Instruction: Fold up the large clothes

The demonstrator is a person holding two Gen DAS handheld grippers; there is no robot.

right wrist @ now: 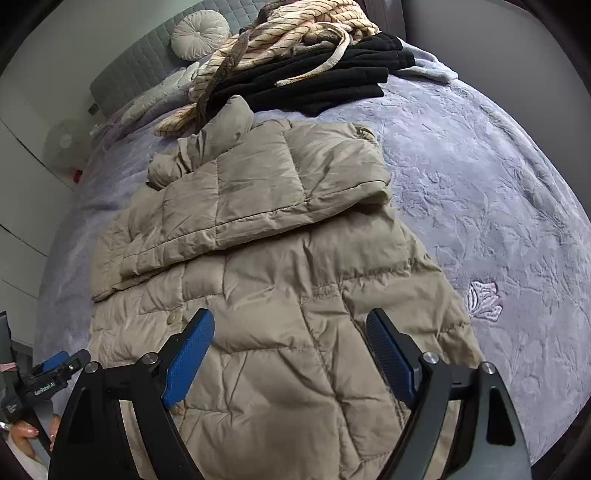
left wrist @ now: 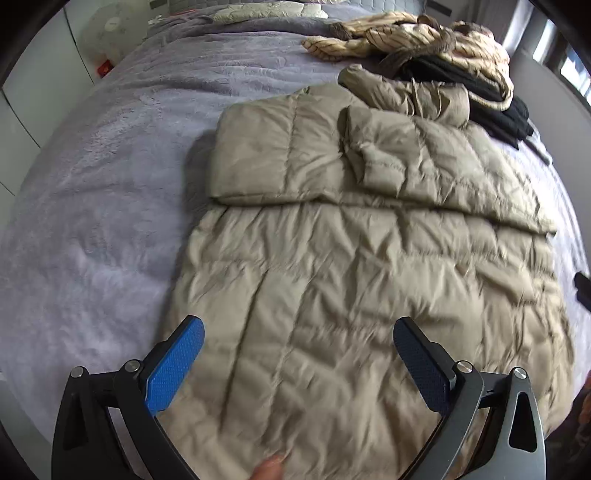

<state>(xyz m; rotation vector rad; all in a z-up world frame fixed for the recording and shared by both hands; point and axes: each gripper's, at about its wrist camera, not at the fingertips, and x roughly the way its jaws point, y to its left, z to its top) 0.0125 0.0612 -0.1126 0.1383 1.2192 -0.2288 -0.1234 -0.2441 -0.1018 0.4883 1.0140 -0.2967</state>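
Note:
A beige quilted puffer coat (left wrist: 351, 280) lies flat on the bed, its upper part and sleeves folded over across its middle (left wrist: 332, 158). It also shows in the right wrist view (right wrist: 280, 280), with the folded part (right wrist: 258, 192) further away. My left gripper (left wrist: 297, 332) is open and empty, hovering over the coat's near hem at its left side. My right gripper (right wrist: 290, 323) is open and empty, hovering over the coat's near right part. The left gripper also shows at the lower left of the right wrist view (right wrist: 55, 363).
The bed has a lilac embossed blanket (right wrist: 480, 192). A striped cream garment (right wrist: 295, 33) lies on folded black clothes (right wrist: 332, 77) beyond the coat. A round cushion (right wrist: 199, 35) leans on the grey headboard. White cupboards (left wrist: 33, 96) stand left of the bed.

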